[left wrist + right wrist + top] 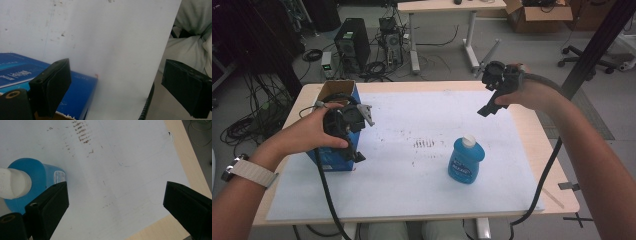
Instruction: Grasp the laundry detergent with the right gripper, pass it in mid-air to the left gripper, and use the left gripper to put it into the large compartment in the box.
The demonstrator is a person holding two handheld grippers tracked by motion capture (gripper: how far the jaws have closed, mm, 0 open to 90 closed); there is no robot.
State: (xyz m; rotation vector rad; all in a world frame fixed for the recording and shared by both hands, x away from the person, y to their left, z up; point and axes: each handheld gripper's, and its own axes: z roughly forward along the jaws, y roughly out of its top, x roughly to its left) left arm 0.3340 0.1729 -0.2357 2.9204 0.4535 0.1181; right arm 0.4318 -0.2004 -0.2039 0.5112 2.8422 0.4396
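A blue bottle (466,161) with a white cap stands upright on the white sheet (412,175), right of the middle. In the right gripper view the bottle (37,173) sits at the left, beside the left jaw and outside the gap. My right gripper (490,104) hangs above the sheet's far right part, open and empty (115,205). An open blue cardboard box (338,95) stands at the left edge. My left gripper (357,154) is held over its near side, open with nothing between its jaws (115,87); the box (17,72) lies below its left jaw.
The wooden table (557,165) shows bare along the right edge. Cables trail from both grippers off the front. On the floor behind are a computer tower (352,42), tangled cables, a second desk (447,6) and an office chair (584,57).
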